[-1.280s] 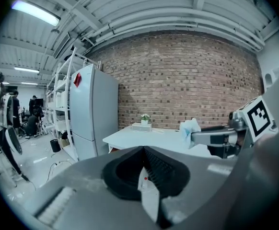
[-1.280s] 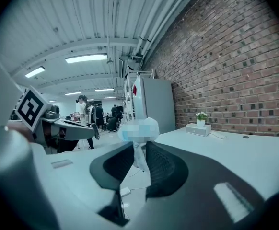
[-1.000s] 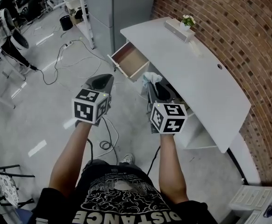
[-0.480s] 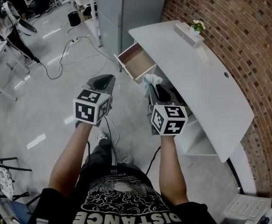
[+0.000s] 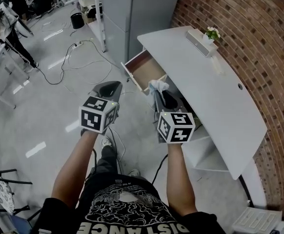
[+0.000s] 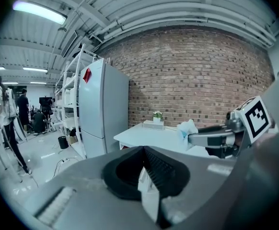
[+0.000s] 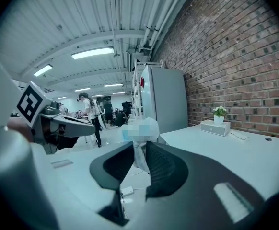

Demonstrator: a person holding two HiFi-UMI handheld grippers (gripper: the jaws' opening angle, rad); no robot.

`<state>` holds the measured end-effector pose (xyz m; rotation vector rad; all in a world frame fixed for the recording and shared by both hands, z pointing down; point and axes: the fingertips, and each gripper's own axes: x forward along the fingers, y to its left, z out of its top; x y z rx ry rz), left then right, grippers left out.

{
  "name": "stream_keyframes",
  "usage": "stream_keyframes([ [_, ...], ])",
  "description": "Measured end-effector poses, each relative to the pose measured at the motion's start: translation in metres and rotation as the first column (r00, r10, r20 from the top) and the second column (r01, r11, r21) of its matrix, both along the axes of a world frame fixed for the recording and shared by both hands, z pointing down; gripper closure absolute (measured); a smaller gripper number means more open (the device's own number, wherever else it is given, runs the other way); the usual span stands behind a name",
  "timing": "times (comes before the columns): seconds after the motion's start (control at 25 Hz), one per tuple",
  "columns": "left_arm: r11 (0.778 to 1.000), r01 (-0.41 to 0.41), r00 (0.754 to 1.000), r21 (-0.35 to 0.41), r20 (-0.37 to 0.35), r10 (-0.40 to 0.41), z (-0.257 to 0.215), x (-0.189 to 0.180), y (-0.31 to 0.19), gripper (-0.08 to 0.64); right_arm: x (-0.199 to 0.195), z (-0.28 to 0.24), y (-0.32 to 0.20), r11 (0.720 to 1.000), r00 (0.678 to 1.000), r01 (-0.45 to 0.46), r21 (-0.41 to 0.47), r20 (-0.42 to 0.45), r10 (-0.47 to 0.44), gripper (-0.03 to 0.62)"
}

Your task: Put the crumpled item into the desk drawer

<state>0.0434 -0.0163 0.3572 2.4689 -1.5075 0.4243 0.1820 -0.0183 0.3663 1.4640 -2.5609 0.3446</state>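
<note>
A crumpled white item (image 5: 157,85) sticks up from between the jaws of my right gripper (image 5: 158,90), which is shut on it. In the right gripper view the crumpled item (image 7: 140,130) bulges above the right gripper's (image 7: 139,146) dark pads. The desk drawer (image 5: 144,70) stands pulled open from the white desk (image 5: 208,89), just beyond and a little left of the item. My left gripper (image 5: 113,85) hangs over the floor left of the drawer, shut with nothing in it. In the left gripper view the left gripper's (image 6: 143,148) jaws meet at their tips, and the item (image 6: 186,128) shows at the right.
A white box with a small potted plant (image 5: 204,35) sits at the desk's far end by the brick wall. A grey fridge (image 5: 132,9) stands behind the desk. Cables (image 5: 69,62) trail over the floor. People (image 5: 8,23) stand at the far left.
The view has moved closer to the desk, and the open drawer now lies nearer the right gripper's tips. Both grippers keep the same pose, the item still held.
</note>
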Motion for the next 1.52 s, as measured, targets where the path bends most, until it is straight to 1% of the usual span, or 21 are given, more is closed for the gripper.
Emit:
stream_keyframes([
  [0.48, 0.999, -0.021, 0.999, -0.042, -0.041, 0.019, 0.022, -0.029, -0.081, 0.561, -0.034, 0.019, -0.078, 0.999, 1.0, -0.015, -0.044, -0.025, 0.014, 0.515],
  [0.68, 0.998, -0.04, 0.998, -0.054, -0.06, 0.037, 0.023, -0.042, -0.116, 0.561, -0.047, 0.019, -0.111, 0.998, 0.998, -0.035, -0.061, -0.045, 0.032, 0.515],
  [1.2, 0.991, -0.126, 0.989, -0.053, -0.09, 0.121, 0.019, -0.077, -0.195, 0.561, -0.088, 0.011, -0.178, 0.992, 0.992, -0.108, -0.06, -0.078, 0.103, 0.515],
  [1.52, 0.983, -0.176, 0.979, -0.06, -0.117, 0.168, 0.03, -0.094, -0.229, 0.561, -0.106, 0.017, -0.207, 0.986, 0.983, -0.155, -0.066, -0.109, 0.147, 0.515],
])
